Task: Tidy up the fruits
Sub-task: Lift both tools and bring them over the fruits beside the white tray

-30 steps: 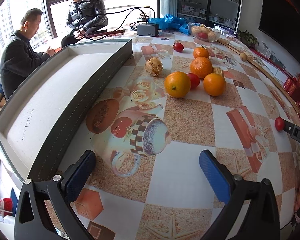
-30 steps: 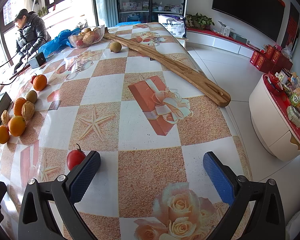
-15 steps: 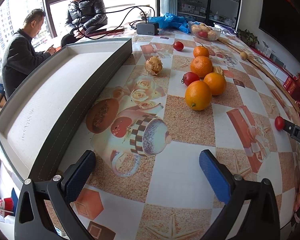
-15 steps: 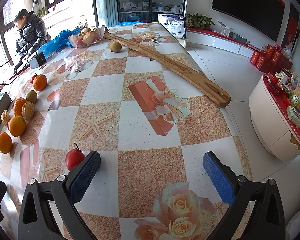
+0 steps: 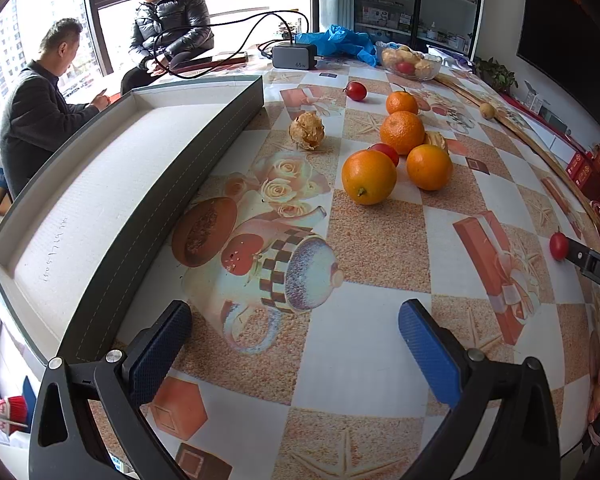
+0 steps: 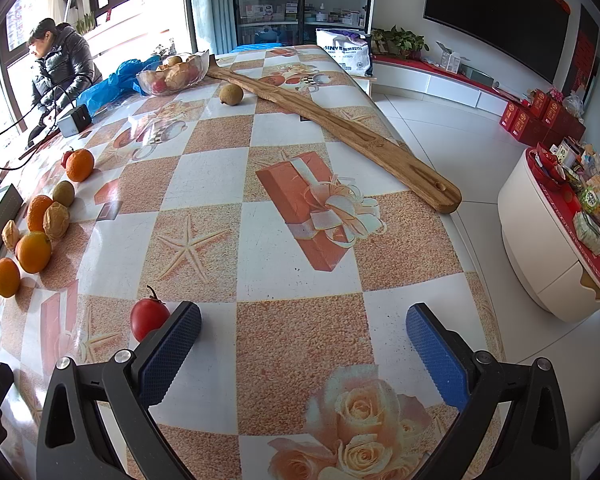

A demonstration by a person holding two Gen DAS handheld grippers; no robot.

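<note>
Several oranges lie on the patterned table; the nearest orange (image 5: 368,176) sits apart, ahead of my left gripper (image 5: 296,344), which is open and empty. A red tomato (image 5: 385,153) and a wrinkled brown fruit (image 5: 307,130) lie among them. A long grey tray (image 5: 160,196) with a white lining lies to the left, empty. My right gripper (image 6: 302,342) is open and empty; a red tomato (image 6: 148,318) lies just beside its left finger (image 6: 168,350). That tomato also shows in the left wrist view (image 5: 558,245).
A glass bowl of fruit (image 6: 172,76), a long wooden board (image 6: 332,128) and a brown fruit (image 6: 231,93) lie at the far end. A black charger (image 5: 294,56) with cables sits at the back. Two people sit past the tray. The table's right edge drops to the floor.
The nearest orange has rolled: right and closer half a second ago, now back left beside the tomato. Both grippers have stayed where they were, open.
</note>
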